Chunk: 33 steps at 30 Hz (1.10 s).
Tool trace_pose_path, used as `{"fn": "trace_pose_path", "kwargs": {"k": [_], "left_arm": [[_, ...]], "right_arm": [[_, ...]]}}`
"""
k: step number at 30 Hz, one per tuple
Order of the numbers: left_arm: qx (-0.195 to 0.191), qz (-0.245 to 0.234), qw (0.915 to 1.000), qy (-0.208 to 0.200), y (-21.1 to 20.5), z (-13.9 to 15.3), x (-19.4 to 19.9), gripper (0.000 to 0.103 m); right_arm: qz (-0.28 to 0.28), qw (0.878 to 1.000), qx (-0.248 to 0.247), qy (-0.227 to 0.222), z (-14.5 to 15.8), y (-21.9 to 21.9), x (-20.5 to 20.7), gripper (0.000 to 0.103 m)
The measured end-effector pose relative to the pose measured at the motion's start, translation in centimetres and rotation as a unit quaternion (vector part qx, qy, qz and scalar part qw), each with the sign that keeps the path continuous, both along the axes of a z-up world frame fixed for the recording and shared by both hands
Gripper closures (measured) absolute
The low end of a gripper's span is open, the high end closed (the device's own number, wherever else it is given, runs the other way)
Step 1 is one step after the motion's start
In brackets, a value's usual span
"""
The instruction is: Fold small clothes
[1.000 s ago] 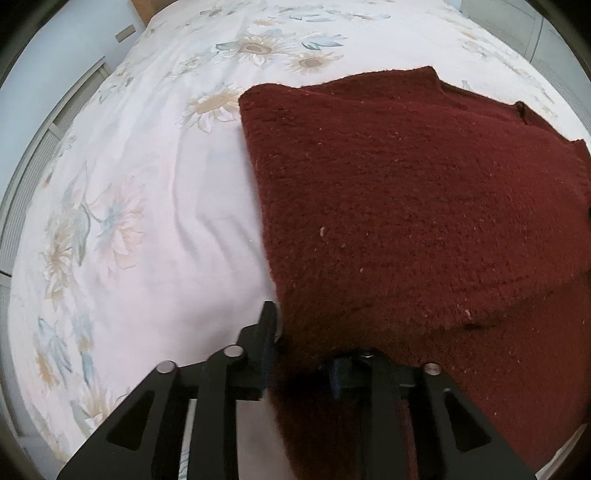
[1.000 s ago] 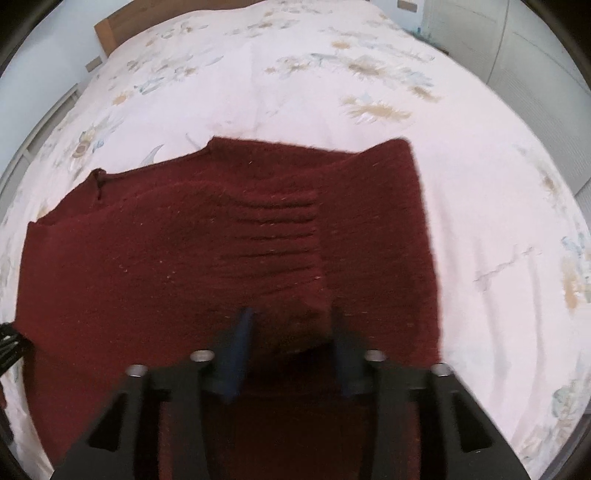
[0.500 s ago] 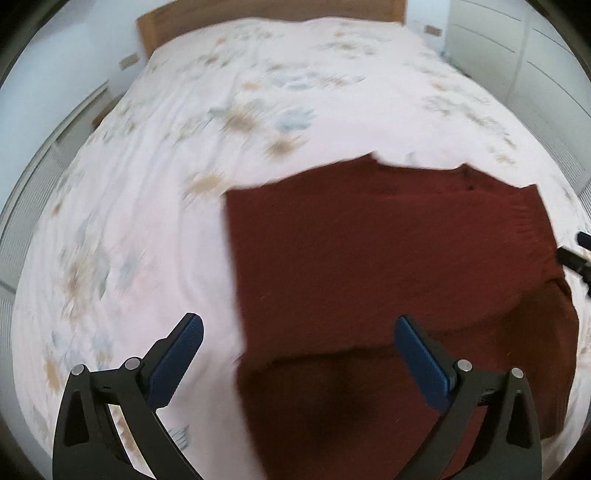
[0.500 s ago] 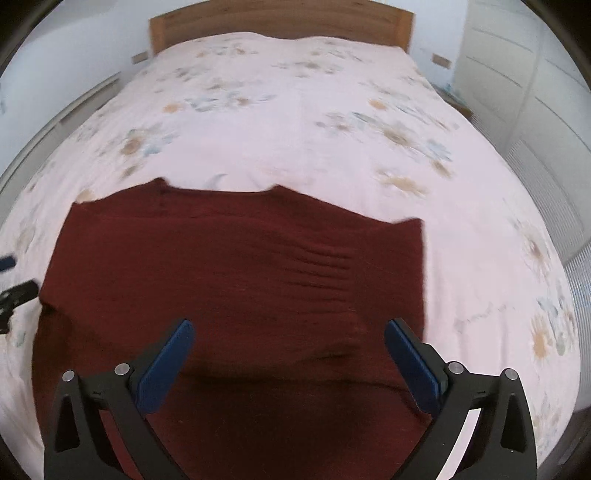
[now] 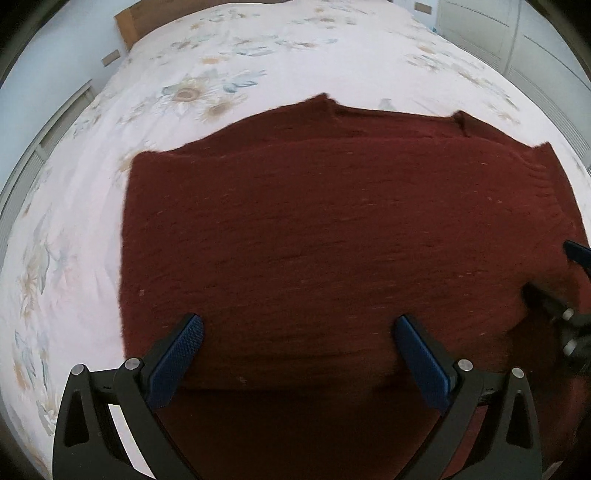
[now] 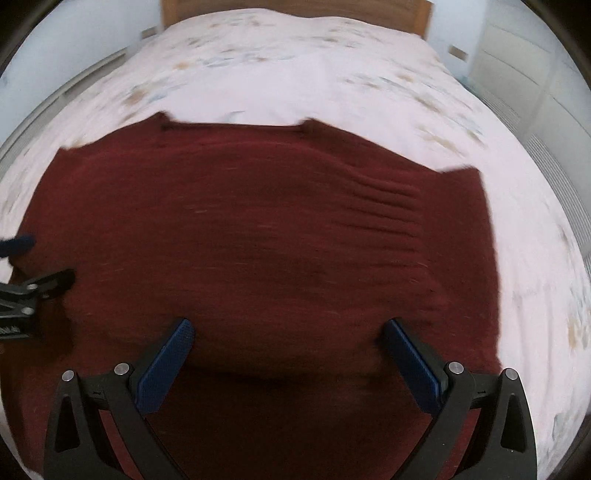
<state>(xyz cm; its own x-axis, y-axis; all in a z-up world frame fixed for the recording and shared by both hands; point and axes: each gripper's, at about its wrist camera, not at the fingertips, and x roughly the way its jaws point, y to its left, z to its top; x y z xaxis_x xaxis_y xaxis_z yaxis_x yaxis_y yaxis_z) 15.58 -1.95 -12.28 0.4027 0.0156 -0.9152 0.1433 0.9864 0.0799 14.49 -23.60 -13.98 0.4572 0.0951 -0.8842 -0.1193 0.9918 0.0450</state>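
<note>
A bed [image 5: 92, 206] with a flowered white sheet fills both views, and a dark red sweater [image 5: 332, 240] lies folded across the middle of each frame. At the bottom of each view, the left gripper [image 5: 299, 325] and right gripper [image 6: 288, 328] hover over the sweater's near fold, jaws spread wide and gripping nothing.

Ahead of the fingers a bed spreads wide under a white floral cover [image 5: 221, 92]; its wooden headboard [image 6: 295, 9] closes the far end; pale blue wall [image 5: 55, 66] rises to the left of the fingers. To their right stand white panelled wardrobe doors [image 6: 535, 85]; the light is soft and even.
</note>
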Motion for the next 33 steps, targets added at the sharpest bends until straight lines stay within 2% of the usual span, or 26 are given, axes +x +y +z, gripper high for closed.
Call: {"fn": "trace_pose_path", "kwargs": {"k": [5, 10, 15, 20, 25, 30, 33], "left_arm": [[-0.024, 0.004, 0.9997, 0.002, 1.9, -0.3, 0.1, 0.001], [-0.029, 0.003, 0.9996, -0.003, 2.1, -0.4, -0.1, 0.001], [-0.036, 0.015, 0.9992, 0.003, 2.8, 1.2, -0.4, 0.001], [-0.02, 0.006, 0.9997, -0.011, 2.7, 4.2, -3.8, 0.001], [-0.005, 0.012, 0.9997, -0.022, 3.6, 5.8, -8.5, 0.001], [-0.028, 0.02, 0.9994, -0.003, 4.7, 5.9, -12.3, 0.001], [-0.034, 0.025, 0.9989, 0.018, 5.4, 5.1, -14.8, 0.001]], "right_arm": [[-0.036, 0.999, 0.02, 0.002, -0.3, -4.0, 0.0, 0.0], [-0.043, 0.998, 0.034, 0.008, -0.4, -4.5, 0.0, 0.0], [-0.03, 0.999, 0.029, -0.008, 2.2, -4.0, -0.9, 0.0], [-0.047, 0.997, 0.027, -0.052, 5.5, -4.8, -4.5, 0.0], [-0.068, 0.993, 0.046, -0.079, 7.2, -6.7, -9.4, 0.0], [-0.068, 0.996, 0.028, -0.06, 6.3, -7.7, -13.4, 0.0], [-0.072, 0.997, 0.029, -0.03, 5.0, -8.6, -15.4, 0.0]]}}
